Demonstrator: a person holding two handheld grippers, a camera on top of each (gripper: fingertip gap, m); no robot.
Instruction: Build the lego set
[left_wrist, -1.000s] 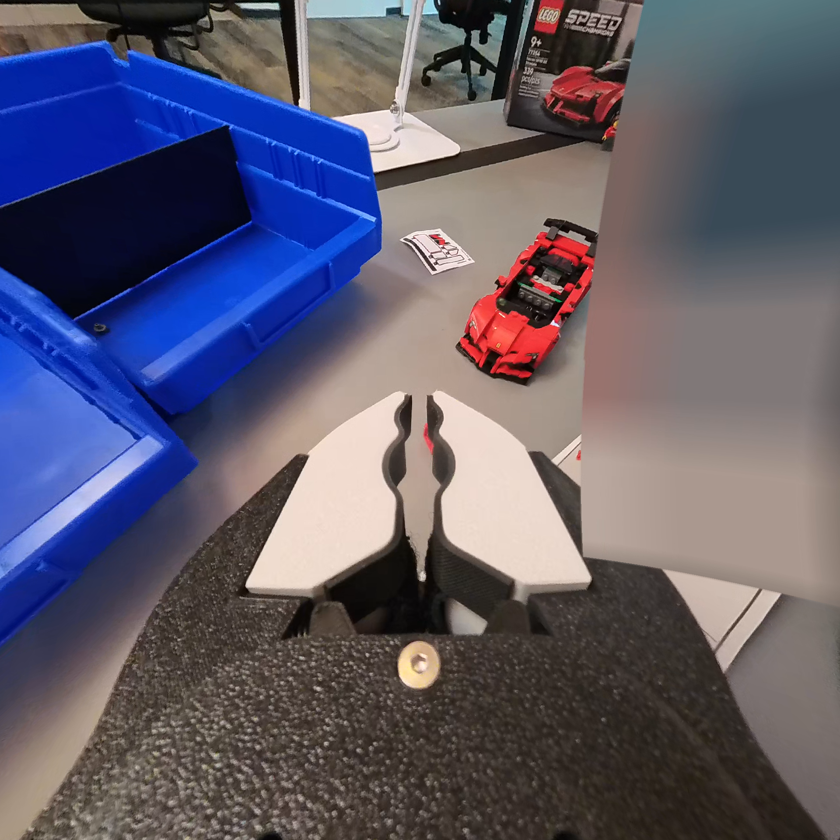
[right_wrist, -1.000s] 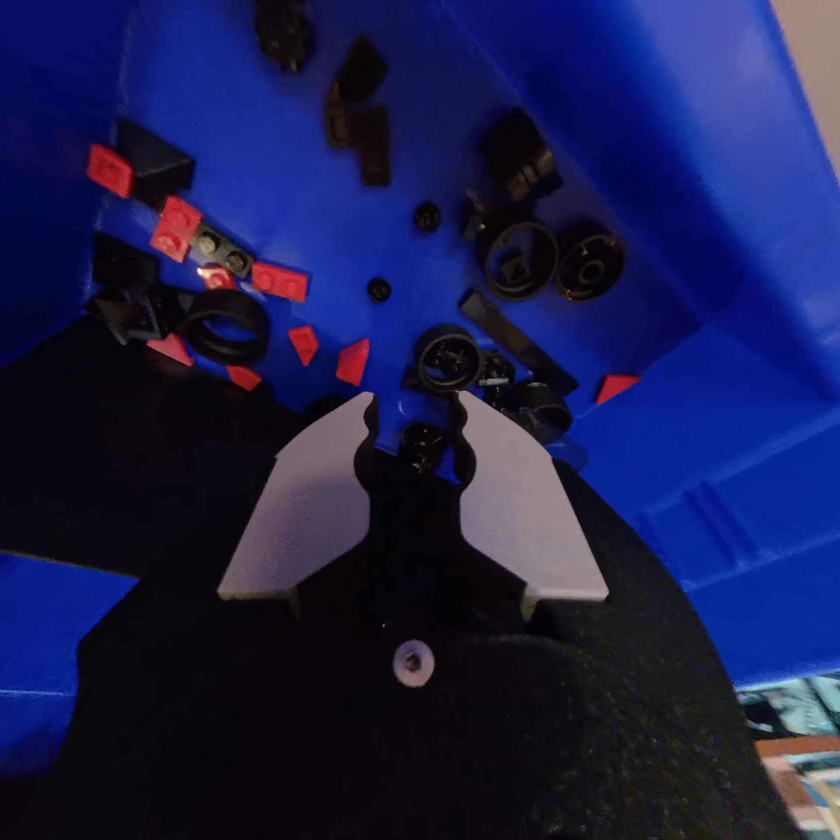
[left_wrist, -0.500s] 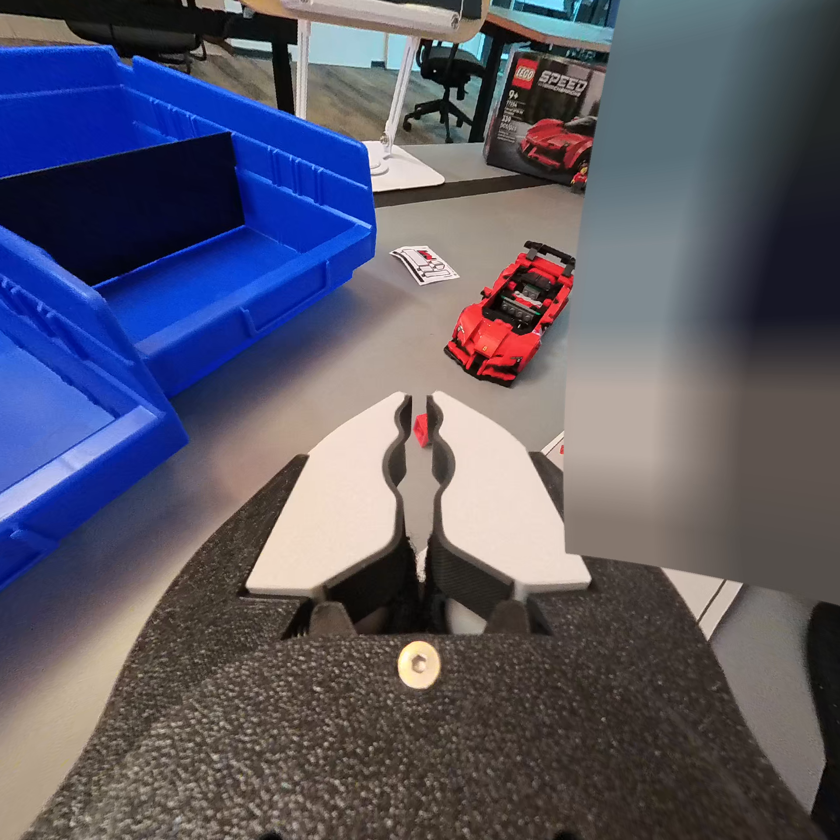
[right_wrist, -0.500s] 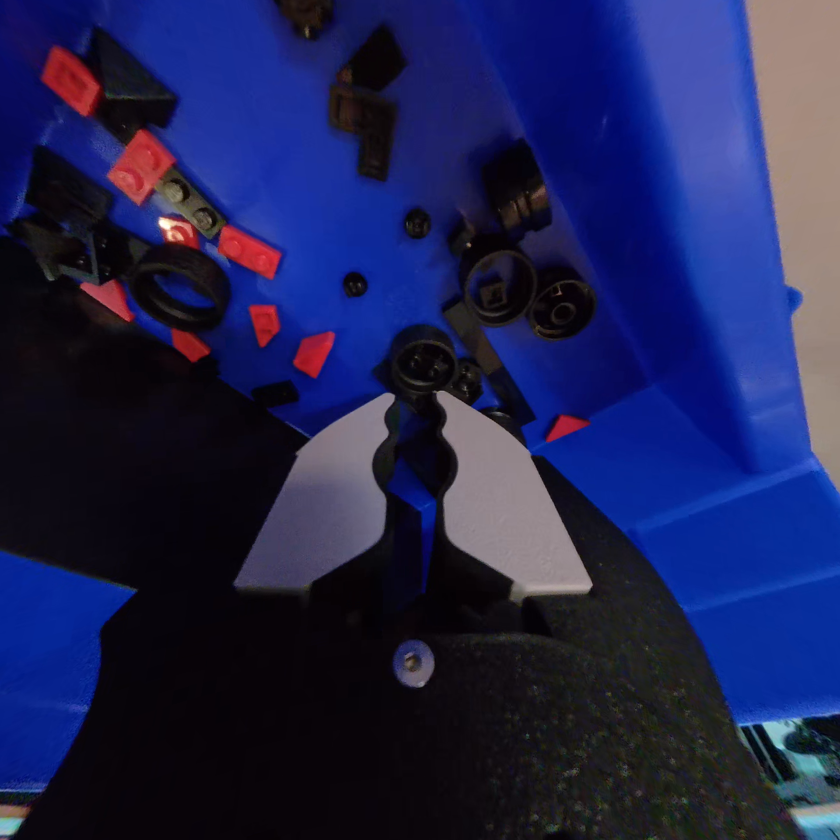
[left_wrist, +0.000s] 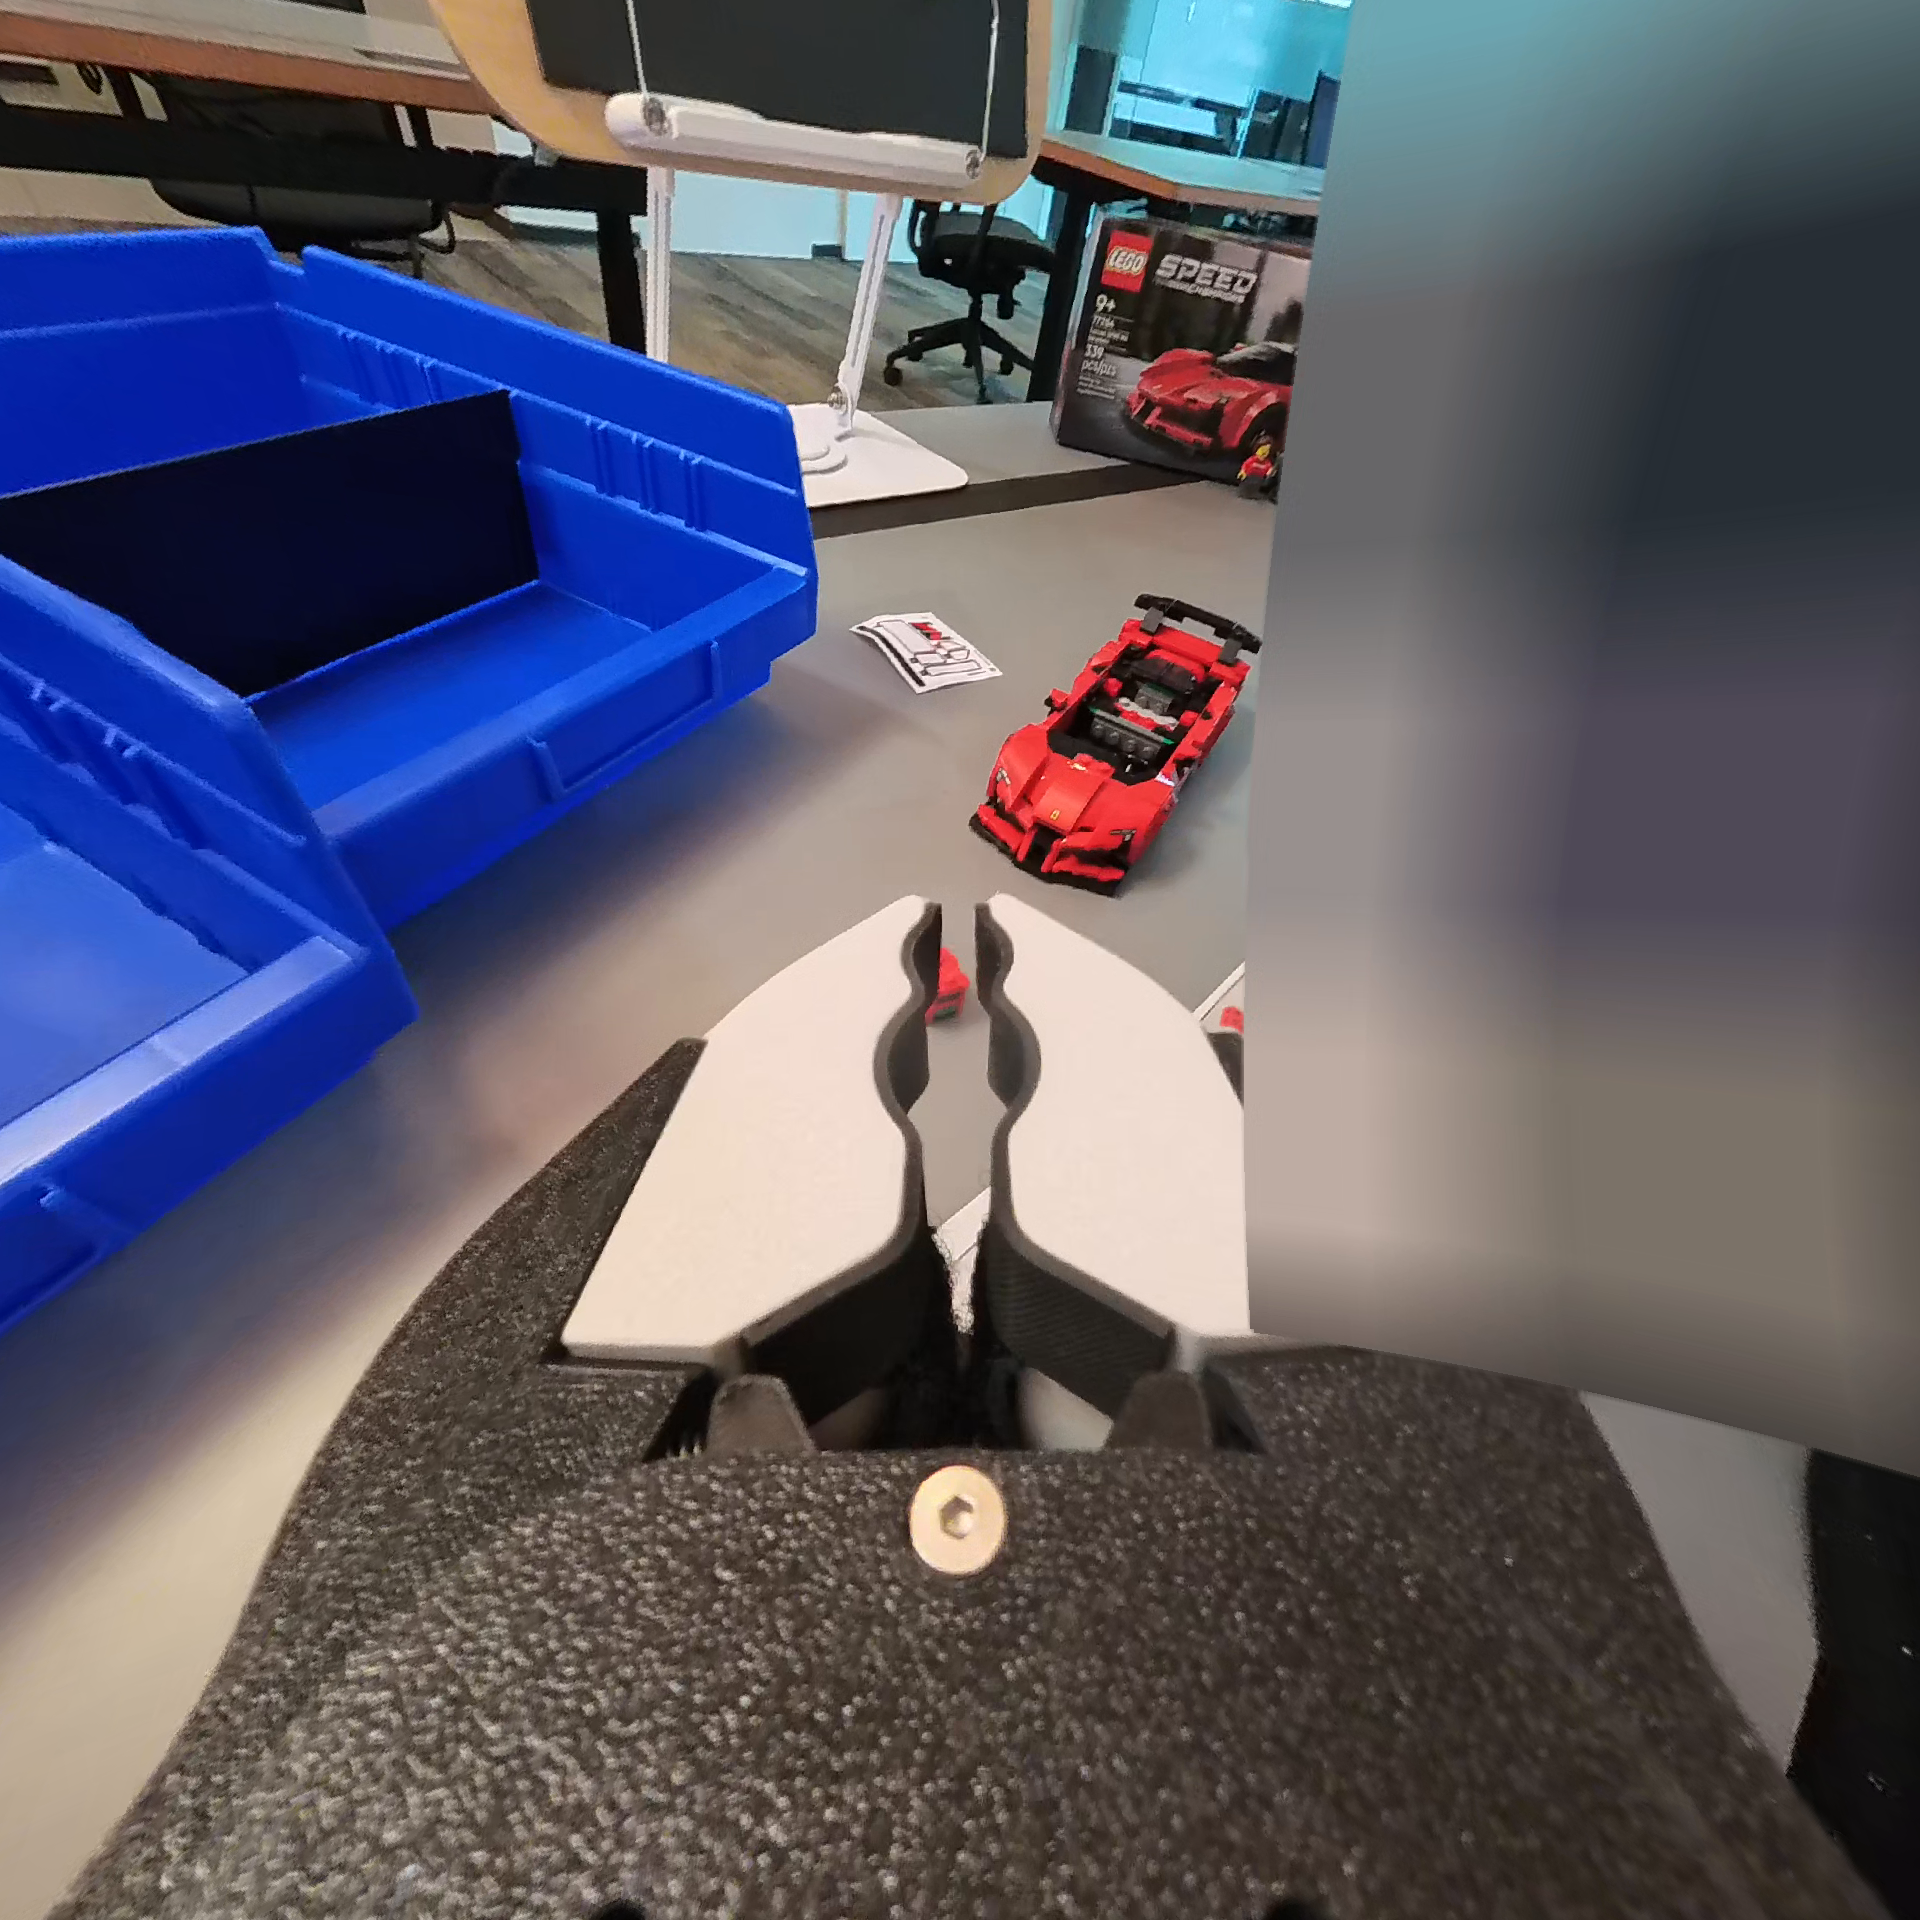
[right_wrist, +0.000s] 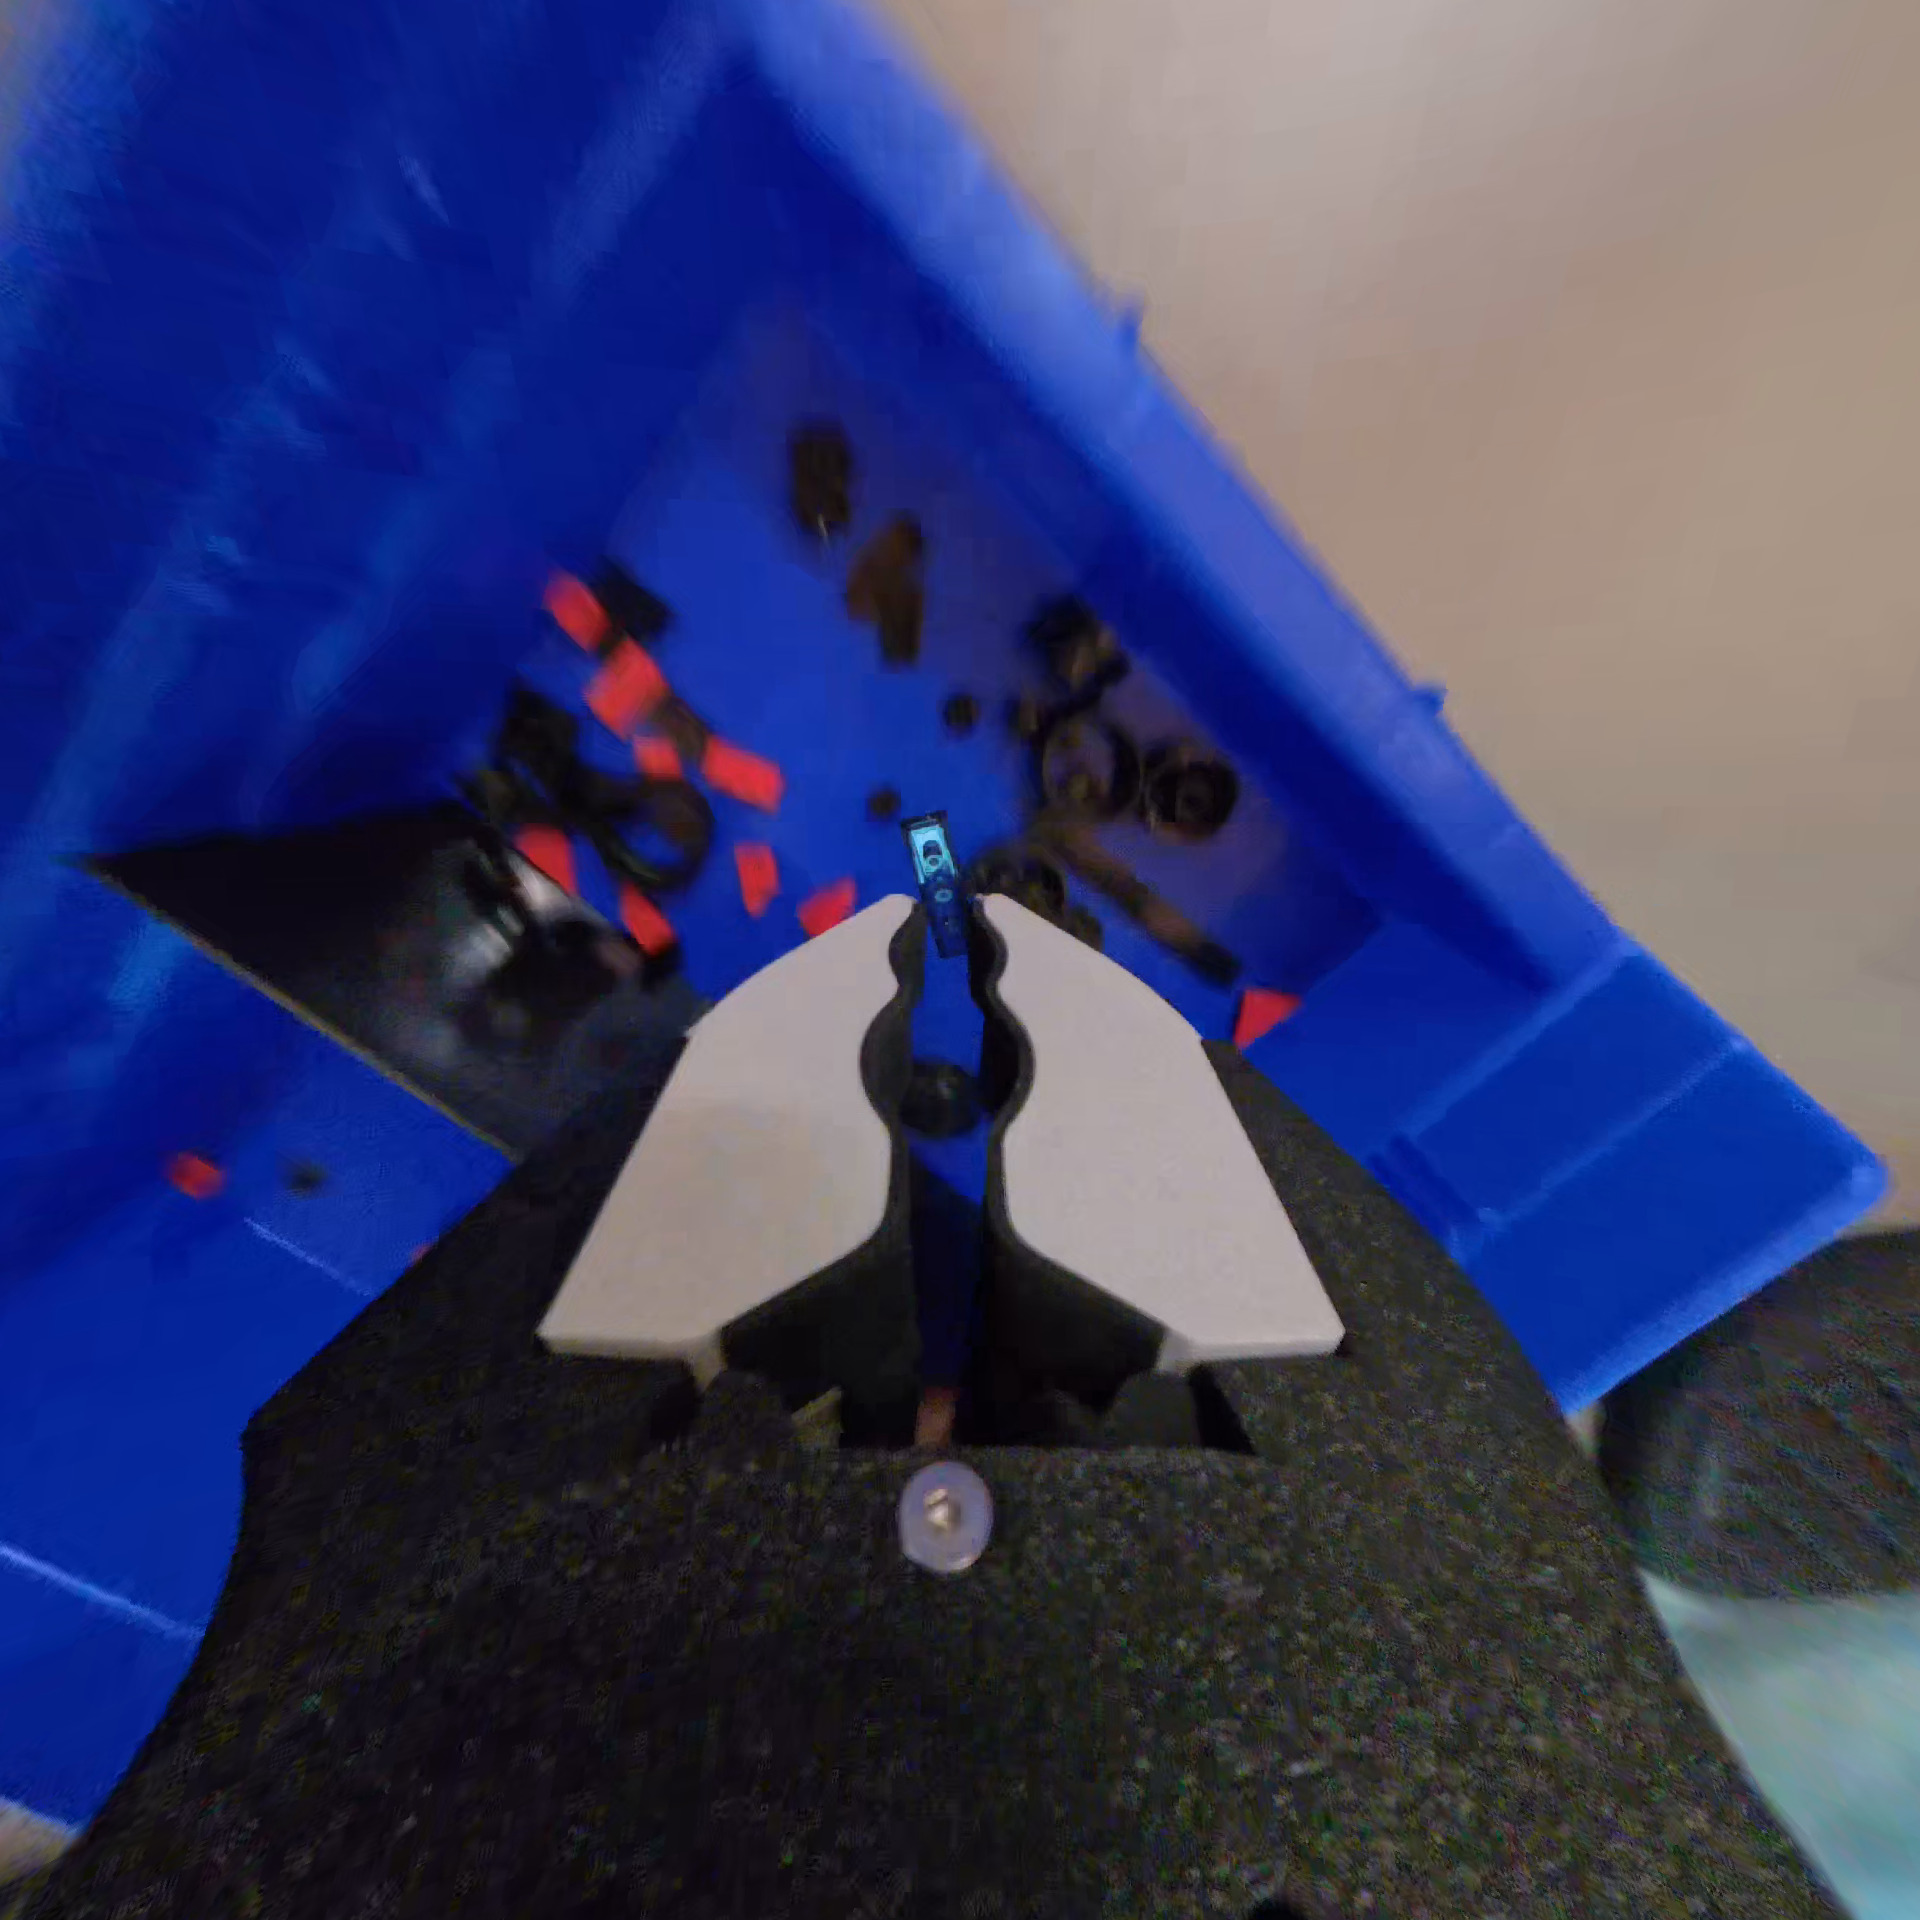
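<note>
The right gripper (right_wrist: 943, 914) pinches a small clear blue-tinted piece (right_wrist: 935, 883) at the very tips of its fingers; the piece sticks out past them toward twelve o'clock, above the floor of the blue bin (right_wrist: 1538, 904). To carry this step off well, the grip should be kept steady and the lift taken straight up out of the bin, since so little of the piece sits between the jaws that a knock on the bin wall at two o'clock could twist it loose. Beyond the tips, loose red pieces (right_wrist: 743, 774) lie toward ten o'clock and black wheels and tyres (right_wrist: 1184, 795) toward one o'clock; the view is blurred, so finer kinds cannot be told. The left gripper (left_wrist: 958, 914) has its jaws drawn narrow, a slim gap showing between them; a small red piece (left_wrist: 948, 987) shows in that gap, though whether it is clasped or merely lies on the grey table (left_wrist: 644, 914) behind cannot be told. Farther off at one o'clock stands the part-built red car (left_wrist: 1112, 758), where the clear piece probably belongs; a sticker sheet (left_wrist: 925, 652) lies at twelve, the empty blue bins (left_wrist: 488, 707) at ten, the set's box (left_wrist: 1184, 353) beyond.
</note>
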